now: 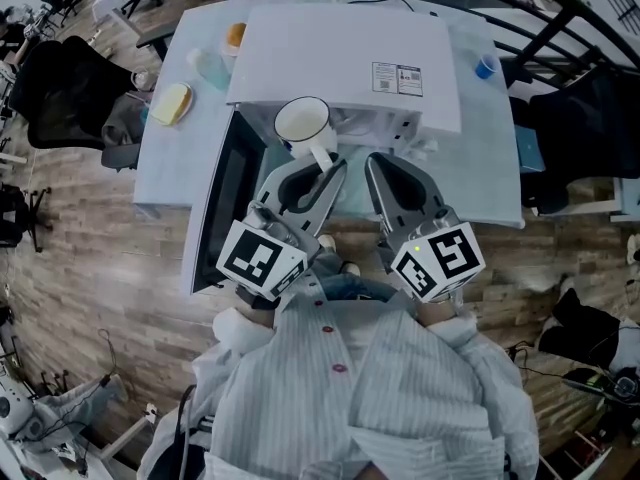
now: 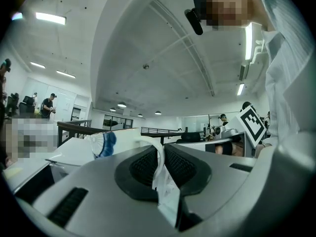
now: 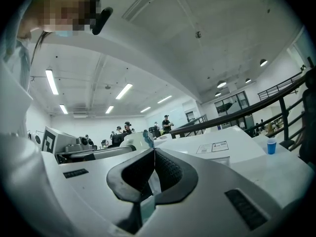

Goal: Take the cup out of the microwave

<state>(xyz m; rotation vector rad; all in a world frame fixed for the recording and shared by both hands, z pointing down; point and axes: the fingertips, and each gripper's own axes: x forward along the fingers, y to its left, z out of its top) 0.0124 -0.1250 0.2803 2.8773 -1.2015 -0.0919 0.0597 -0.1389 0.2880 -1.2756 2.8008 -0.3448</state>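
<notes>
Your left gripper is clamped on the handle of the white cup, jaws narrow with the handle pinched between the pads. The cup hangs upright at the open front of the white microwave, just beside its swung-out door. Your right gripper sits alongside with its jaws pressed together on nothing. A printed sticker lies on the microwave's top, its writing too small to read. Each gripper cube carries black-and-white square markers.
</notes>
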